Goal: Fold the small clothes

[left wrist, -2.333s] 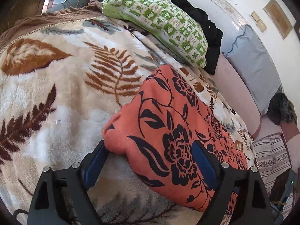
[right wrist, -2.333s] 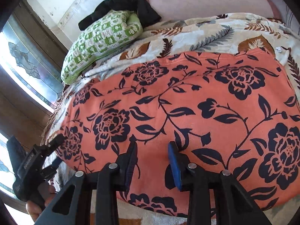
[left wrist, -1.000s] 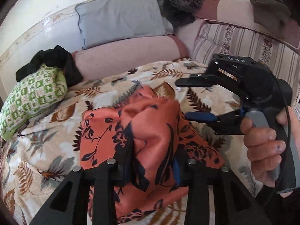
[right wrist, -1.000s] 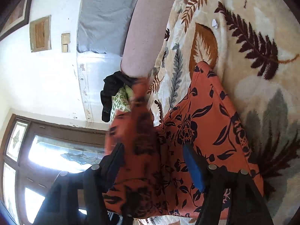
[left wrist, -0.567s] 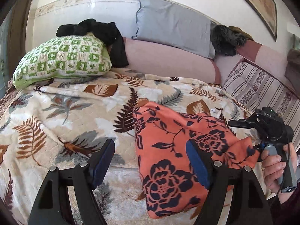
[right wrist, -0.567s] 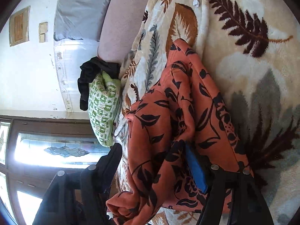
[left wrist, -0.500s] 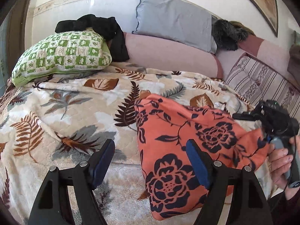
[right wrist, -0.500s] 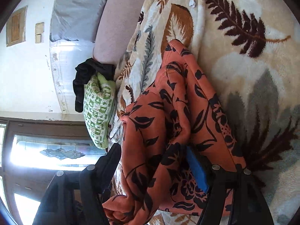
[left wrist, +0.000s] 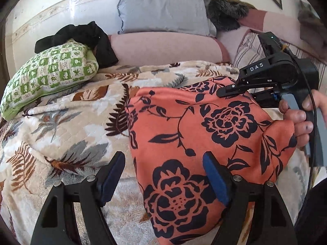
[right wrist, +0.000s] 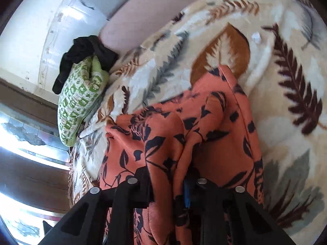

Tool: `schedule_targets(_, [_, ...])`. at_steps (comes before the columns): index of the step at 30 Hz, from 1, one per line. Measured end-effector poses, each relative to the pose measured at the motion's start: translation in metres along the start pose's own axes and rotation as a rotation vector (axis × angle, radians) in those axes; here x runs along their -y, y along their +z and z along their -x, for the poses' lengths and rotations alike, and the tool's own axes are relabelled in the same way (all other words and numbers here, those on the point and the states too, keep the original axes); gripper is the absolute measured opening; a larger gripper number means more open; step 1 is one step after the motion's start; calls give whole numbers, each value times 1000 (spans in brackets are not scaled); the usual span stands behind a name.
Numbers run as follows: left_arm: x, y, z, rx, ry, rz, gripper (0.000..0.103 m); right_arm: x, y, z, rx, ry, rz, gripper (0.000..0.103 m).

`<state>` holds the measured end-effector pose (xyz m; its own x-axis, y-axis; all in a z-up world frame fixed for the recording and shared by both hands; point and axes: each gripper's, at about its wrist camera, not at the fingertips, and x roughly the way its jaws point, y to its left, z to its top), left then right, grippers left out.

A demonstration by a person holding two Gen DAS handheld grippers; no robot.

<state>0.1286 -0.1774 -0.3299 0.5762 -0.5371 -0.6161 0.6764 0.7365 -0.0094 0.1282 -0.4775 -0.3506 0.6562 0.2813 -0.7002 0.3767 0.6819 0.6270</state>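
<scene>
**Folding the floral garment across**

Closing on a bunched edge, the right tongs [right wrist: 169,185] pinch the orange floral garment [left wrist: 204,132], which lies on the bed's leaf-patterned blanket [left wrist: 61,132]. The left tongs [left wrist: 163,175] stand spread, the near corner between them. Best to carry the edge over evenly, keeping layers aligned.

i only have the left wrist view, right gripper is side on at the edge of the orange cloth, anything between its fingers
Observer: Yes. In the right wrist view a raised fold of the orange floral cloth stands between the right gripper's closing jaws.
Operator: is the cloth flat on that side
Observer: No. Near the gripper it is bunched into two humps with a deep crease between them.
Operator: whats beyond the green pillow, my view cuts off there
Observer: Past the green checked pillow there is a brown wooden frame with bright patterned glass.
</scene>
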Motion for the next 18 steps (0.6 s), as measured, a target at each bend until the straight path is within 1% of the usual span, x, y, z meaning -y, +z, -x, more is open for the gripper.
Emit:
schedule_targets(1, [0, 3, 1, 24, -6, 12, 79, -13, 2, 11, 66, 2, 73, 20])
schedule_targets(2, [2, 6, 1, 33, -19, 23, 79, -28, 4, 26, 152, 6, 152, 19])
schedule_targets(4, [10, 6, -6, 19, -57, 28, 81, -47, 4, 52, 290, -11, 270, 19])
schedule_targets(5, [16, 4, -12, 2, -64, 20, 82, -49, 3, 59, 337, -20, 307, 19])
schedule_targets(6, [21, 2, -19, -26, -63, 5, 82, -45, 4, 58, 346, -48, 325, 19])
schedule_targets(7, [27, -2, -28, -69, -52, -16, 83, -35, 8, 48, 299, -93, 318, 19])
schedule_targets(8, [31, -5, -36, -103, -25, -40, 86, -17, 13, 29, 196, -135, 277, 24])
schedule_targets(9, [32, -8, -39, -117, -28, -49, 87, 8, 17, 6, 54, -185, 192, 27])
schedule_targets(10, [31, -9, -39, -115, -45, -33, 87, 35, 18, -11, -64, -222, 73, 30])
schedule_targets(11, [28, -8, -38, -121, -54, -13, 87, 52, 20, -13, -80, -185, -28, 37])
schedule_targets(12, [24, -6, -35, -128, -75, 8, 87, 60, 24, -1, -51, -137, -80, 46])
schedule_targets(13, [20, -4, -32, -122, -102, 33, 87, 60, 27, 18, 9, -141, -86, 50])
schedule_targets(14, [16, -2, -28, -104, -122, 59, 87, 55, 27, 40, 109, -162, -55, 53])
schedule_targets(15, [11, 1, -22, -78, -135, 90, 87, 47, 25, 61, 222, -167, -5, 53])
schedule_targets(16, [7, 3, -18, -59, -144, 117, 87, 38, 23, 77, 306, -145, 38, 53])
schedule_targets(17, [3, 6, -13, -44, -148, 139, 87, 31, 21, 87, 345, -96, 53, 53])
schedule_targets(18, [1, 8, -10, -31, -139, 150, 87, 27, 20, 88, 348, -23, 54, 53])
